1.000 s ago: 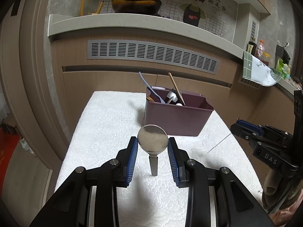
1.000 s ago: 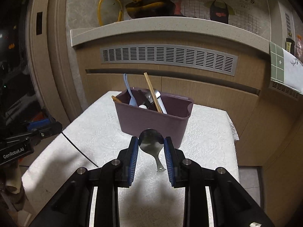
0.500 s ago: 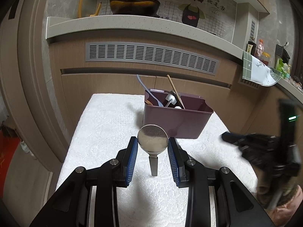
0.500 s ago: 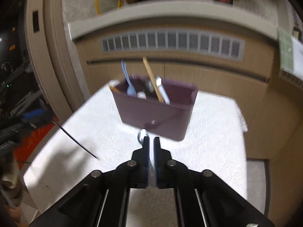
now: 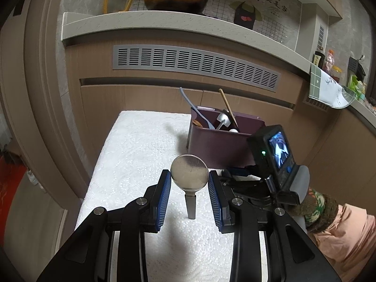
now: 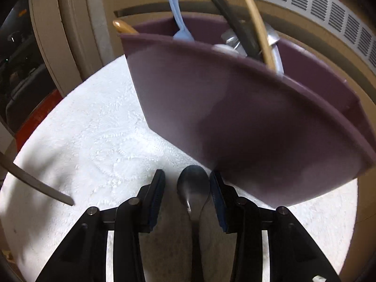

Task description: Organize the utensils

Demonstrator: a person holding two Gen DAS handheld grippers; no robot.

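Observation:
My left gripper [image 5: 189,181] is shut on the round bowl of a steel spoon [image 5: 189,175], whose handle hangs down toward the white towel [image 5: 141,152]. That handle's tip [image 6: 44,186] shows at the left of the right wrist view. My right gripper [image 6: 186,185] sits low against the near wall of the purple bin [image 6: 235,117], its jaws opening. A second steel spoon [image 6: 193,184] lies between them, apart from the left pad, its handle running back under the gripper. The left wrist view shows the right gripper [image 5: 235,172] in front of the bin [image 5: 218,145].
In the bin stand a pale blue spoon [image 6: 179,23], a wooden chopstick [image 6: 256,23] and several steel utensils. Behind the table runs a cabinet front with a grey vent [image 5: 195,68]. A gloved hand and pink sleeve [image 5: 340,230] are at the right.
My right gripper dropped and pushed in close to the bin's near wall; its jaws narrowed, then widened around the spoon. The left gripper and its spoon stayed put.

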